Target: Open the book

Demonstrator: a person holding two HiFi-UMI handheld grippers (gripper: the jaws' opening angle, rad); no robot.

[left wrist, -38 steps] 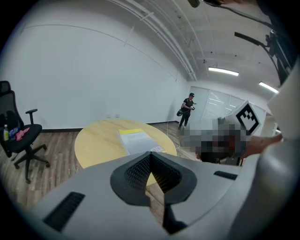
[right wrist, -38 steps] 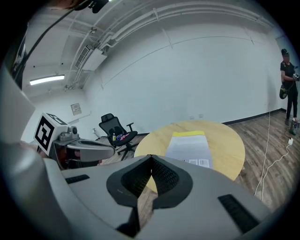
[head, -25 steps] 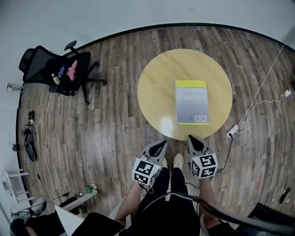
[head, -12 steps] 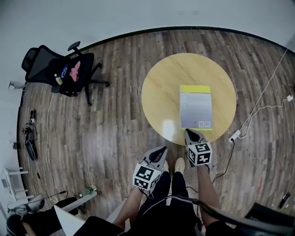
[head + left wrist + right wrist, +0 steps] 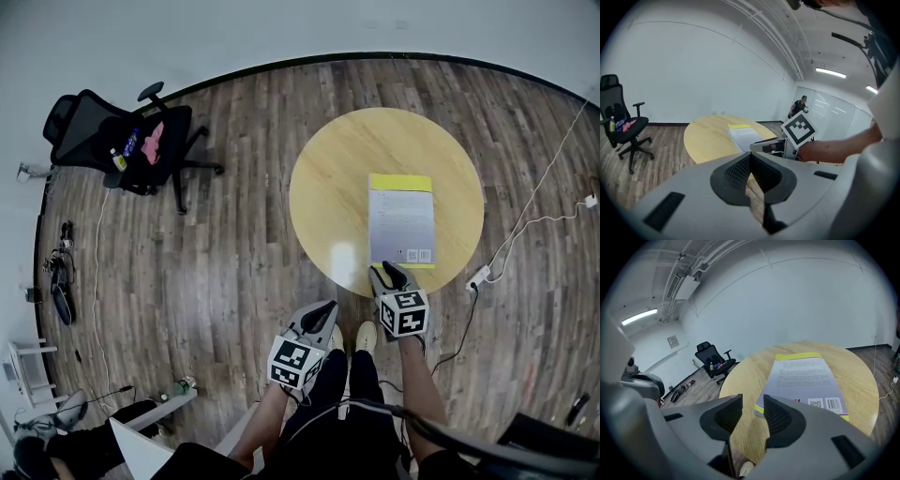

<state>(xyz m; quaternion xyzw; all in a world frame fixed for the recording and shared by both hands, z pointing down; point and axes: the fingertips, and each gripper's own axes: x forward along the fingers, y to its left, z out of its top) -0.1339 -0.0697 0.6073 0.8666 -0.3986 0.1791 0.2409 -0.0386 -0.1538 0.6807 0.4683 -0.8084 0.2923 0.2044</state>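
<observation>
A closed book, pale grey with a yellow strip at its far end, lies flat on the round yellow table. My right gripper is at the table's near edge, by the book's near left corner. Its jaws have just been opening. In the right gripper view the right gripper is open; the book shows its corner in the gap, with no pad pressing on it. My left gripper hangs short of the table over the floor. The left gripper is shut on nothing.
A black office chair holding small items stands far left on the wood floor. A white cable and power strip lie right of the table. The person's shoes are just below the table edge. Gear lies along the left wall.
My right gripper has gone forward and down to the table's near edge by the book's corner, and its jaws have parted. The left gripper has hardly moved.
</observation>
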